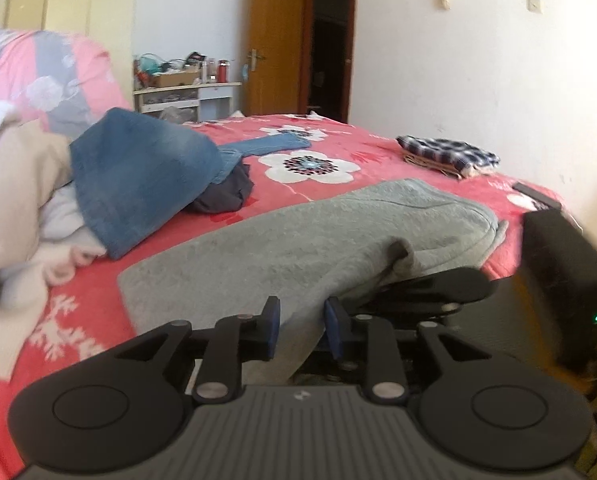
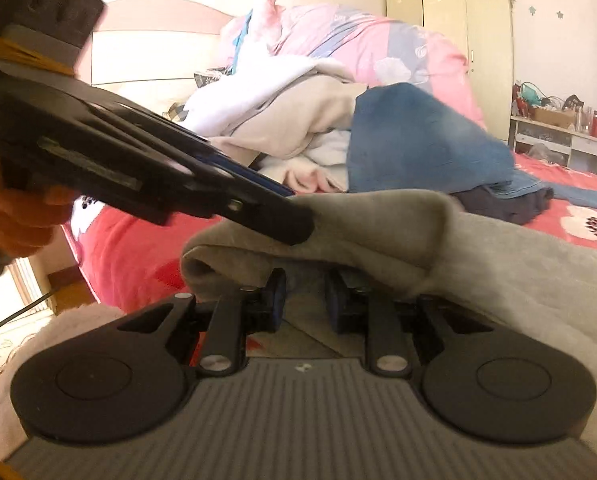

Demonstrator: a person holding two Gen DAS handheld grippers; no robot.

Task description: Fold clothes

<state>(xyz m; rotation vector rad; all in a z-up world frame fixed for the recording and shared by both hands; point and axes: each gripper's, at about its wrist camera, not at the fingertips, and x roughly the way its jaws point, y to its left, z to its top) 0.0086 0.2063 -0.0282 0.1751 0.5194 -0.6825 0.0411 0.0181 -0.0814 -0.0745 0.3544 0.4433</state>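
The bed point(image 1: 338, 136), under a red flowered blanket, carries everything; at its head lies a heap of unfolded laundry point(image 2: 298, 96) with blue jeans point(image 1: 138, 176) draped over it, and a folded checked garment point(image 1: 446, 152) sits well apart near the far edge; the grey garment point(image 1: 298, 240), the piece in hand, lies spread across the near part of the bed with its near edge lifted. The left tool point(image 1: 301, 326) has its pads parted with grey cloth hanging between them, so whether they truly pinch it I cannot tell from its own view; in the right wrist view the left tool point(image 2: 294, 220) appears to clamp the raised hem. The right tool point(image 2: 304, 296) sits beneath the draped cloth, its pads apart with a clear gap, holding nothing as far as I can see.

Likely risks: a thin bite on the hem could slip as the fold is carried over; with one corner held, the fold may come out skewed; the loose cloth over the right tool could snag its linkage.
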